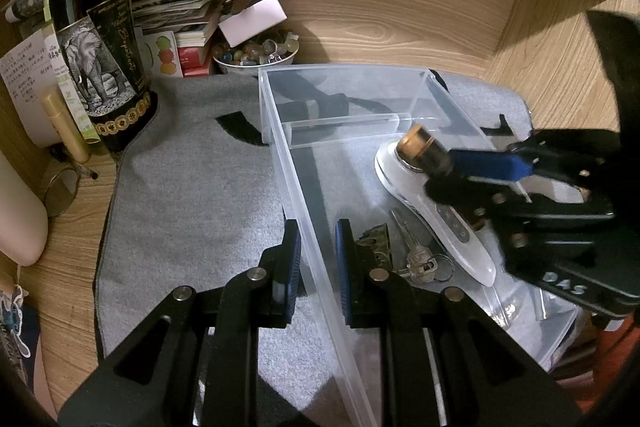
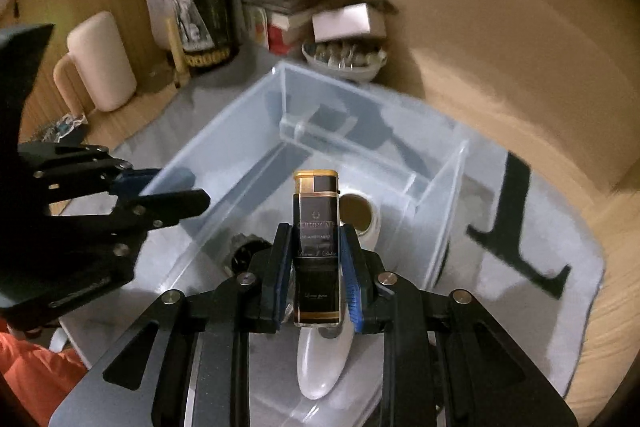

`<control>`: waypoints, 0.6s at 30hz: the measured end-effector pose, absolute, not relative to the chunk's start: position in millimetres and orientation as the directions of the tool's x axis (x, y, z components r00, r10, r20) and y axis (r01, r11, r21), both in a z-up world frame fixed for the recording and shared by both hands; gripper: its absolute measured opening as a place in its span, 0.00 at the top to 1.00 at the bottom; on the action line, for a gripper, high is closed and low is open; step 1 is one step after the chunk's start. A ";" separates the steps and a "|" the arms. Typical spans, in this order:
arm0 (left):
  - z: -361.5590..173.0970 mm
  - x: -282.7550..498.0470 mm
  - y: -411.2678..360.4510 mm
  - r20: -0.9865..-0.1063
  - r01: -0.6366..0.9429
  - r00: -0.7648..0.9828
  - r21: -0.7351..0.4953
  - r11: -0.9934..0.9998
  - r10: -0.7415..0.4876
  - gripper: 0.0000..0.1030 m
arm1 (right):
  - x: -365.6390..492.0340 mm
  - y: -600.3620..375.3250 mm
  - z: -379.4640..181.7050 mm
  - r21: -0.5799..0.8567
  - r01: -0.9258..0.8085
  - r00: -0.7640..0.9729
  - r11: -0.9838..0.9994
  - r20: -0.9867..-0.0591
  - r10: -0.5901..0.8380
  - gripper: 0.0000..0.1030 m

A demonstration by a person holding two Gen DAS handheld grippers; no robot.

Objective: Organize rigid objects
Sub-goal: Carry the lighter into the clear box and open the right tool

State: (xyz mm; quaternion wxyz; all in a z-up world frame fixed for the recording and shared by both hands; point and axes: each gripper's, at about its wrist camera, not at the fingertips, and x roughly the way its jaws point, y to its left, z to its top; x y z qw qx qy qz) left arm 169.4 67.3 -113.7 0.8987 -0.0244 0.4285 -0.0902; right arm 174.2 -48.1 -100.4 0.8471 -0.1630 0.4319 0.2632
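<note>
The lighter [image 2: 316,247] is dark brown to black with a gold cap, gold bands and pale lettering. The organizer box [image 1: 320,163] is clear, colourless plastic. The mat [image 1: 192,195] is grey with black marks, on a light wood-grain worktop [image 1: 400,7]. The wine bottle [image 1: 94,39] is dark, its label showing a black-and-white elephant above gold coins. The fingers [image 2: 351,267] carry blue pads.

Black linkage grippers [image 2: 316,267], blue ribbed pads [image 2: 352,283], silver pivot screws, orange sleeve [image 2: 28,367].
</note>
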 end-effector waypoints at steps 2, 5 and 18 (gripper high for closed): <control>-113.5 169.5 66.8 -0.765 0.141 0.617 -0.120 0.983 -0.182 0.85 | 173.8 -49.2 -102.4 -0.025 -0.588 0.473 0.809 -0.821 0.318 0.79; -113.6 169.3 67.0 -0.766 0.142 0.616 -0.121 0.982 -0.183 0.85 | 173.1 -50.1 -102.2 -0.014 -0.585 0.464 0.811 -0.826 0.320 0.79; -112.8 169.0 66.4 -0.765 0.146 0.616 -0.123 0.982 -0.188 0.85 | 164.2 -76.7 -71.4 -0.005 -0.508 0.567 0.861 -0.755 0.329 0.56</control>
